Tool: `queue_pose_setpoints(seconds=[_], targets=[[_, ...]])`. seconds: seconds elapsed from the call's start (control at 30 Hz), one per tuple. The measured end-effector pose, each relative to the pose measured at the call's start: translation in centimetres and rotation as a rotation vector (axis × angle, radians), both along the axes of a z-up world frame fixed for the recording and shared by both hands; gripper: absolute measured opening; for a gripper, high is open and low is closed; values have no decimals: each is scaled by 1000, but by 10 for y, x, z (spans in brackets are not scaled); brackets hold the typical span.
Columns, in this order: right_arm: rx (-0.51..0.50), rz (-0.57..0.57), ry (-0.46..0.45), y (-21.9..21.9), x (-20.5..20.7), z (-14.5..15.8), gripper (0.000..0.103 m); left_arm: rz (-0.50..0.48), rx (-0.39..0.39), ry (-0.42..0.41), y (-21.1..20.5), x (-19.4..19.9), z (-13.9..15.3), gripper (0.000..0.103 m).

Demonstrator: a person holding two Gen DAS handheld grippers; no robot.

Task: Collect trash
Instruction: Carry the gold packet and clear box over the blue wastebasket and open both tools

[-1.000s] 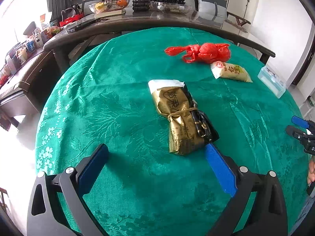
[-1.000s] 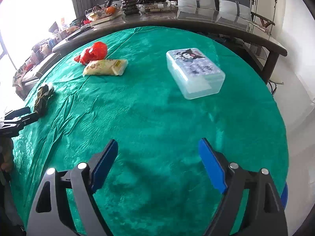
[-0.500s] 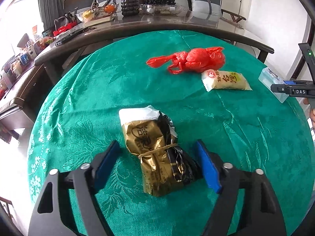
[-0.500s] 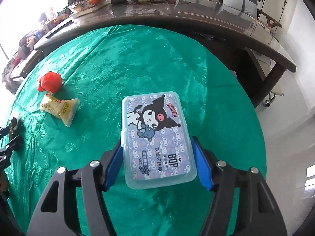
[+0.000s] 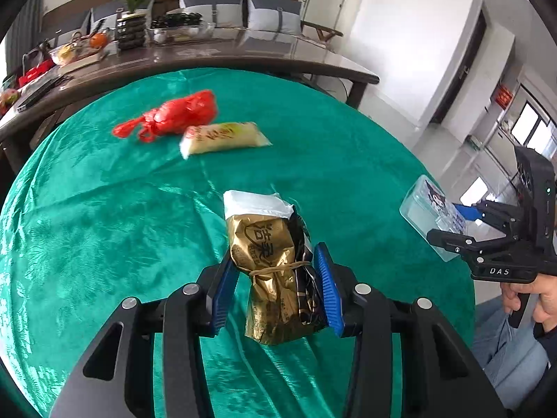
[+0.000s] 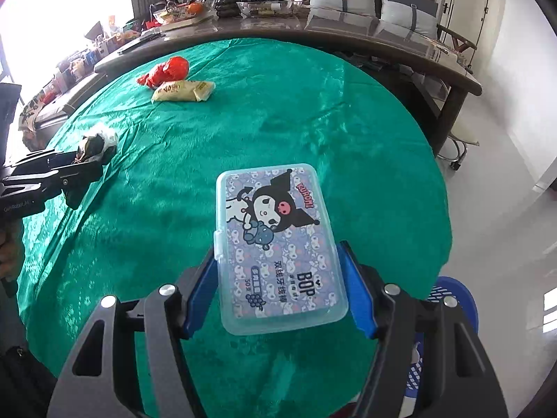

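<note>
Left wrist view only: right gripper [image 5: 452,223] seen from the side at the right edge, a hand [image 5: 532,296] on its handle, a light blue sleeve or trouser leg below.
Right wrist view only: printed lid of the clear plastic box [image 6: 278,247] in full, cartoon figure and lettering; blue basket [image 6: 449,313] on the floor past the table edge; left gripper [image 6: 75,169] as a dark shape at the left edge.
Left gripper [image 5: 275,289]: tilted down over the green tablecloth [image 5: 104,226]; jaws closing, blue pads against both sides of the gold foil packet [image 5: 275,271], clamped near its rubber band.
Gold foil packet: raised off the cloth, white wrapper end pointing away.
Right gripper [image 6: 275,285]: tilted down, pads clamped on the long sides of the clear plastic box.
Clear plastic box: lifted above the cloth, near the table's right edge.
Still on the cloth: red plastic bag [image 5: 174,115] and yellow snack packet [image 5: 222,137], just beside each other, far side.
</note>
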State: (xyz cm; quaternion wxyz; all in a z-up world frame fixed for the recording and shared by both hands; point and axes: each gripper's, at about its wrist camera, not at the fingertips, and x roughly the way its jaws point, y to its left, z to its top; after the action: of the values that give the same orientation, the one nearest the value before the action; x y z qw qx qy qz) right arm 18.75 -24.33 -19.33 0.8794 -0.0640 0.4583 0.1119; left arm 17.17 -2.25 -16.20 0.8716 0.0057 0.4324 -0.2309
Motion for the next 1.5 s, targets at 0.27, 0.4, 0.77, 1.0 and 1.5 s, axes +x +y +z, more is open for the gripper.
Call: queue_pose_setpoints(seconds=[0.27,0.4,0.77,1.0,1.5], targets=[[-30,65,95,-1,4,5,81,23,28,45,-9,-12,-11,80],[-67,101,160,8,17,10,81,24,43,64,-7,-12,-9,81],[-85,114,233,9,30,9,62,38,186,79,-24,-3,-15,38],[49,65,175,-29,21,38,62,-4,103,73,-39,-5,3,30],[104,-409,193,-273,-23,-15,62,-341,-19,111,-250,-28,28,31]])
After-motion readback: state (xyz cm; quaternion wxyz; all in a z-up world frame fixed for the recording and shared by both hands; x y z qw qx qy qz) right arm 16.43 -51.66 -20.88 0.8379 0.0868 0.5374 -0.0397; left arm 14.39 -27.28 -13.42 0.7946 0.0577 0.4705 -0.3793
